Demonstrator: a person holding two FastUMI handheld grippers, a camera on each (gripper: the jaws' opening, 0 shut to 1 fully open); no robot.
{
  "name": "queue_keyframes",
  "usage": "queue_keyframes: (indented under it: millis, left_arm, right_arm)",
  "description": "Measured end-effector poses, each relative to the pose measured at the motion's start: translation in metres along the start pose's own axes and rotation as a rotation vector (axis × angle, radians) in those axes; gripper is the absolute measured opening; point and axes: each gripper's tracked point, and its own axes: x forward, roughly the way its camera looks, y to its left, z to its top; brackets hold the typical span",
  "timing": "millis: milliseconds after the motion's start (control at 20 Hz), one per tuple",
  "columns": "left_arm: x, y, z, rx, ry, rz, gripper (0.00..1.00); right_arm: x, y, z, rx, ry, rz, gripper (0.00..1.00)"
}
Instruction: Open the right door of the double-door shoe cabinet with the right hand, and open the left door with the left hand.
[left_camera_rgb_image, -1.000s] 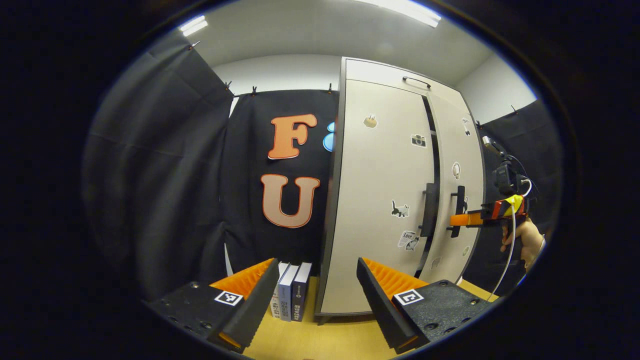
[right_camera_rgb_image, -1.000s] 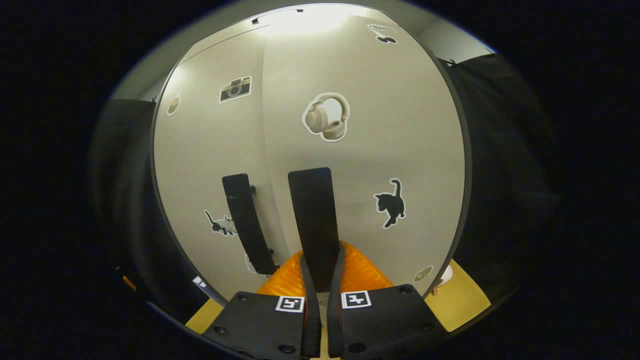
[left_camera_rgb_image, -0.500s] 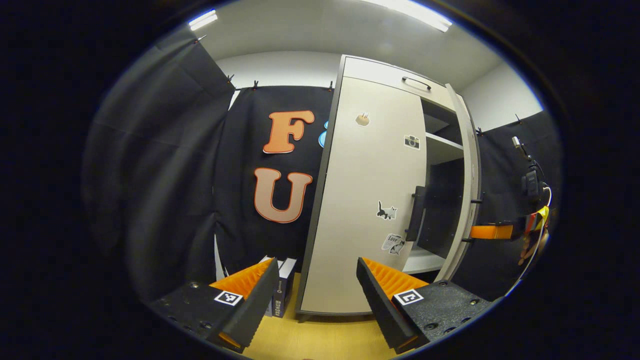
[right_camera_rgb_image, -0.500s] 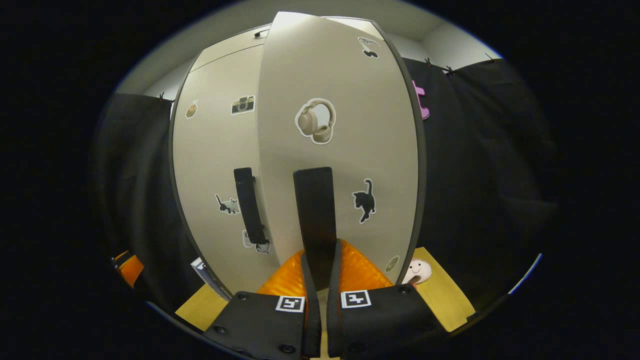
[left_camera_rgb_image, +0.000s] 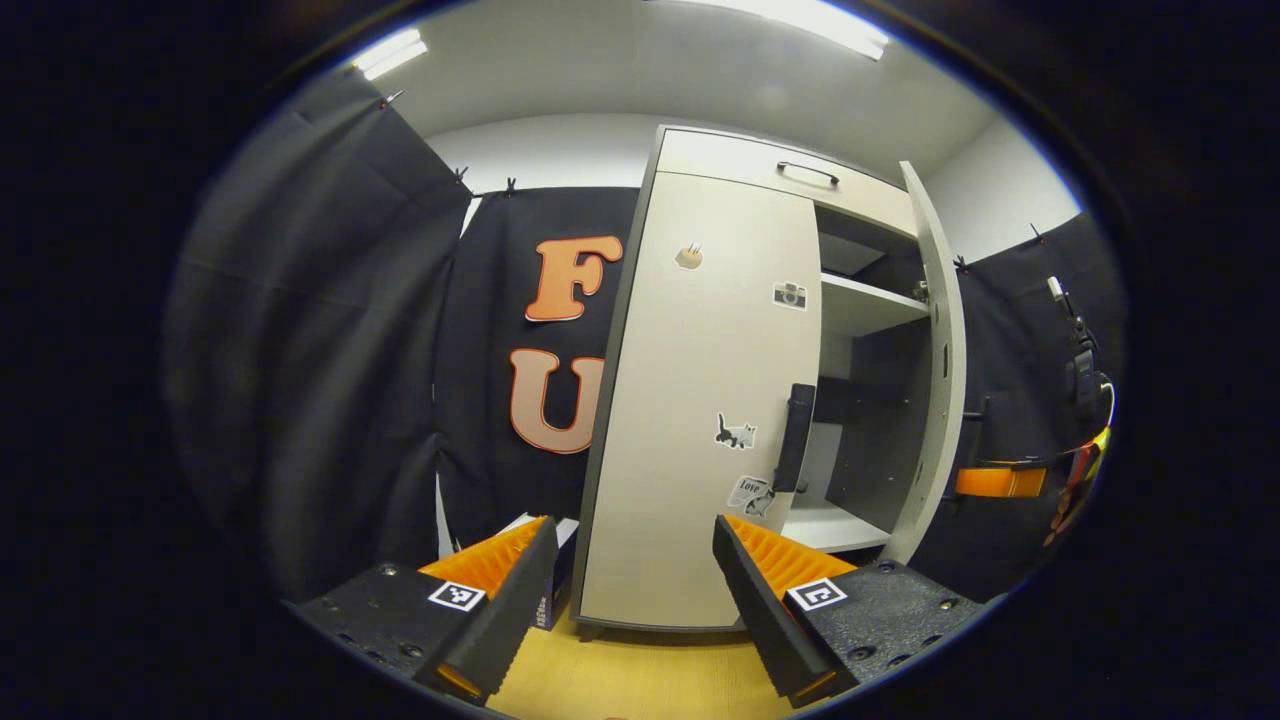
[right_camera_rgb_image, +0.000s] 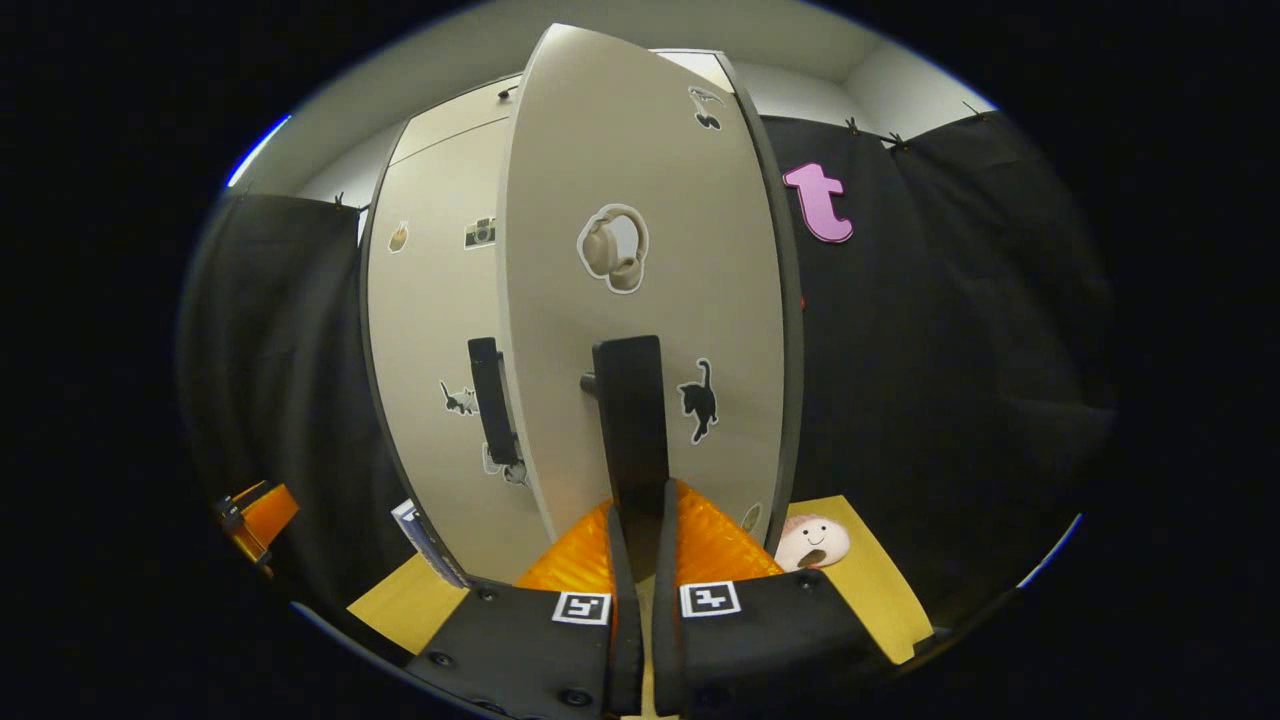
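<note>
The pale shoe cabinet (left_camera_rgb_image: 700, 180) stands ahead in the left gripper view. Its left door (left_camera_rgb_image: 690, 400) is closed, with a dark vertical handle (left_camera_rgb_image: 797, 437) at its inner edge. The right door (left_camera_rgb_image: 935, 360) stands swung out, baring the shelves (left_camera_rgb_image: 865, 305). My right gripper (left_camera_rgb_image: 1000, 482) reaches in from the far right at that door's handle. In the right gripper view my right gripper (right_camera_rgb_image: 640, 500) is shut on the right door's handle (right_camera_rgb_image: 628, 400); the left door's handle (right_camera_rgb_image: 488, 400) is beside it. My left gripper (left_camera_rgb_image: 633, 530) hangs open short of the left door, with nothing between its fingers.
Books (left_camera_rgb_image: 548, 590) stand on the wooden floor (left_camera_rgb_image: 640, 680) at the cabinet's left foot. A small smiling plush toy (right_camera_rgb_image: 812, 540) lies at the foot of the open door. Black cloth walls close in on both sides.
The right door has swung from barely ajar to wide open, drawn by my right gripper on its handle. My left gripper stays open and has shifted a little relative to the cabinet.
</note>
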Motion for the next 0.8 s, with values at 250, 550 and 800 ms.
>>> queue_keyframes:
  millis: [250, 550, 800]
  left_arm:
    - [-0.014, -0.022, 0.001, 0.021, 0.006, 0.013, 0.95]
    - [-0.035, -0.036, -0.004, 0.036, 0.024, 0.033, 0.92]
    - [-0.045, -0.053, 0.002, 0.037, 0.017, 0.03, 0.95]
  right_arm:
    - [-0.015, -0.025, 0.0, 0.007, 0.007, -0.011, 0.11]
    - [-0.031, -0.061, 0.001, -0.018, 0.003, -0.064, 0.11]
    - [-0.041, -0.097, 0.003, 0.003, -0.001, -0.122, 0.08]
